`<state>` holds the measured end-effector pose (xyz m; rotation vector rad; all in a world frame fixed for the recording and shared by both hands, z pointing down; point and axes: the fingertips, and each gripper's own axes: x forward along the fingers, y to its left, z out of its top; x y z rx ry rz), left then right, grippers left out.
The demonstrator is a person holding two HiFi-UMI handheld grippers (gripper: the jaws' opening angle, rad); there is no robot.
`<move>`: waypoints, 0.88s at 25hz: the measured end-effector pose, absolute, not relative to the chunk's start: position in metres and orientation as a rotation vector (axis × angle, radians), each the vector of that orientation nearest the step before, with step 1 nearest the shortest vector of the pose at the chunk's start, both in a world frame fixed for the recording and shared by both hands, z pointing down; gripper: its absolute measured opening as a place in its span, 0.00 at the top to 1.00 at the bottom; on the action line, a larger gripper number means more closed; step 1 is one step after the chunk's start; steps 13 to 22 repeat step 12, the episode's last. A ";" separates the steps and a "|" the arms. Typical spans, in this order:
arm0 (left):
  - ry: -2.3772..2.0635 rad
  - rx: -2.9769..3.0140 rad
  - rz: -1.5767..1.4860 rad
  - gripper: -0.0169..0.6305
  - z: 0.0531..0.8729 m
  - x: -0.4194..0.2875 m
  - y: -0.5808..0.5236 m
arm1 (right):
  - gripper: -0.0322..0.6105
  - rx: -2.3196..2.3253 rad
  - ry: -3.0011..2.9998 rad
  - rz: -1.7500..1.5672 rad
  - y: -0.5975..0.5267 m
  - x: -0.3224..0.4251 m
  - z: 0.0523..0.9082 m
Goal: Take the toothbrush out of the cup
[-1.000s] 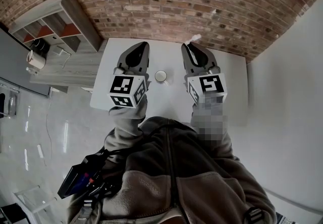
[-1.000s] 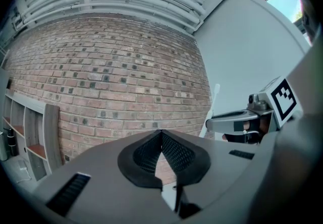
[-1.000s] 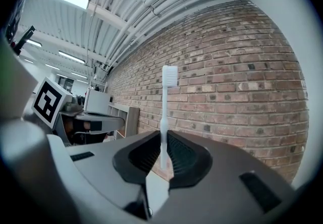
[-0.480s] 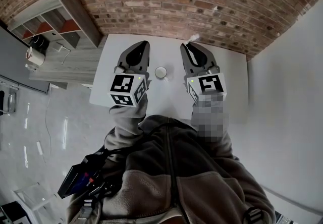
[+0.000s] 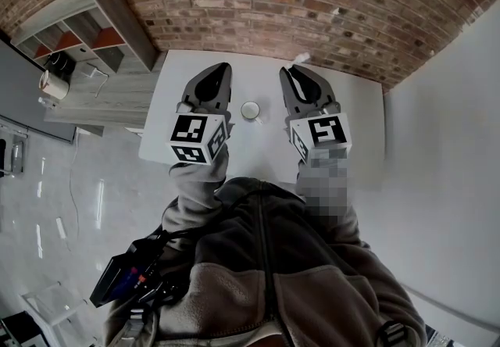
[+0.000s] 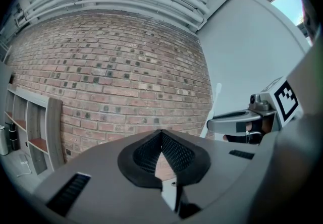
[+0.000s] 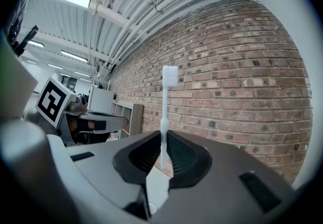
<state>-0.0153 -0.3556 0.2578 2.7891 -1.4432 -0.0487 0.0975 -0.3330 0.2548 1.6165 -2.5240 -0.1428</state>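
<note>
My right gripper (image 5: 294,76) is shut on a white toothbrush (image 7: 165,112), which stands upright out of the jaws with its bristle head up against the brick wall. In the head view the brush tip (image 5: 301,59) pokes past the jaws. A white cup (image 5: 250,110) stands on the white table (image 5: 359,123) between my two grippers, apart from both. My left gripper (image 5: 214,78) hovers to the cup's left, shut with nothing in its jaws (image 6: 161,153). The toothbrush also shows at the right of the left gripper view (image 6: 216,98).
A brick wall (image 5: 258,1) runs behind the table. A wooden shelf unit (image 5: 86,33) stands to the left, with a small appliance (image 5: 53,87) near it. A pale wall (image 5: 453,150) borders the right. The person's jacket fills the lower head view.
The cup sits slightly higher in the head view than a second ago; both grippers hold almost the same pose, the right one still gripping the toothbrush.
</note>
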 end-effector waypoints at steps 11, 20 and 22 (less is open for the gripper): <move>-1.426 2.782 -0.044 0.97 0.264 -0.018 -0.359 | 0.89 1.605 -2.516 -0.135 -0.335 0.092 0.260; -1.427 2.780 -0.044 0.97 0.265 -0.019 -0.359 | 0.89 1.605 -2.516 -0.134 -0.336 0.091 0.261; -1.427 2.780 -0.044 0.97 0.265 -0.019 -0.359 | 0.89 1.605 -2.516 -0.134 -0.336 0.091 0.261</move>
